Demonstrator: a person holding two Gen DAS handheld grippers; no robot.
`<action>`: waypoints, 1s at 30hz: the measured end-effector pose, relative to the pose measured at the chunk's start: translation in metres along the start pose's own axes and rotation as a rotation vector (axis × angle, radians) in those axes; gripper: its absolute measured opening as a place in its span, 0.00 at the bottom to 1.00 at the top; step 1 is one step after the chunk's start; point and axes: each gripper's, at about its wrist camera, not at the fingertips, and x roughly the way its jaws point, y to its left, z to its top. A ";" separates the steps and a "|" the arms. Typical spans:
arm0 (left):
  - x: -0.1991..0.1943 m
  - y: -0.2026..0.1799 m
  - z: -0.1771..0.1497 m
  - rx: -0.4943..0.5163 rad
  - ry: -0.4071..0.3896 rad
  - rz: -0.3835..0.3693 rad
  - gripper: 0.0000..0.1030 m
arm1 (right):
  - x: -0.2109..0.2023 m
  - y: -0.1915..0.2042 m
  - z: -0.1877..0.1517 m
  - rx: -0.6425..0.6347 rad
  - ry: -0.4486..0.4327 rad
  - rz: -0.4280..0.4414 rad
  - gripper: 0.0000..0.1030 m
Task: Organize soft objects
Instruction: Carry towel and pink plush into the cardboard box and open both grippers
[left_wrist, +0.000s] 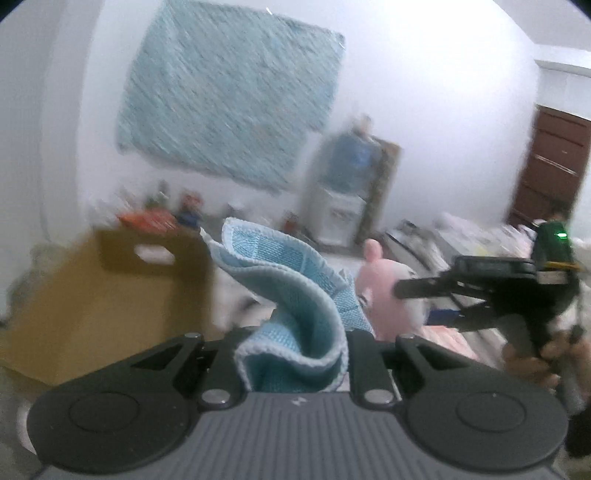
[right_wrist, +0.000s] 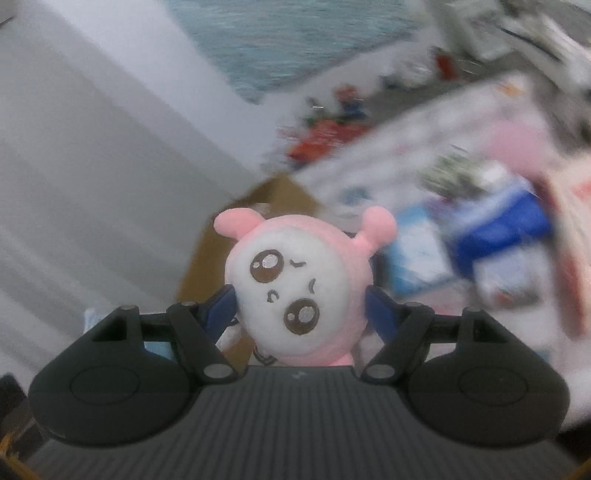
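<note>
Each gripper (left_wrist: 291, 354) is built of black linkage arms with silver pivot screws, round black housings and a ribbed grey body. Blue fingers (right_wrist: 380, 310) are seen on the right gripper (right_wrist: 299, 306).

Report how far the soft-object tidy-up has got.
Done: nothing visibly put away; both views are blurred, so I cannot tell what already sits in the cardboard box. In hand: the left tongs are shut on a folded blue cloth, and the right tongs grip a pink plush toy at its sides. Left: both items need placing, probably in that box, and cluttered items beyond may need sorting.
</note>
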 end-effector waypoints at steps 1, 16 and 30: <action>-0.006 0.006 0.007 0.003 -0.023 0.029 0.17 | 0.005 0.013 0.006 -0.026 0.005 0.020 0.72; 0.086 0.170 0.102 -0.037 0.063 0.416 0.18 | 0.225 0.182 0.071 -0.365 0.237 -0.005 0.72; 0.229 0.298 0.104 -0.124 0.257 0.501 0.20 | 0.430 0.185 0.087 -0.326 0.505 -0.162 0.73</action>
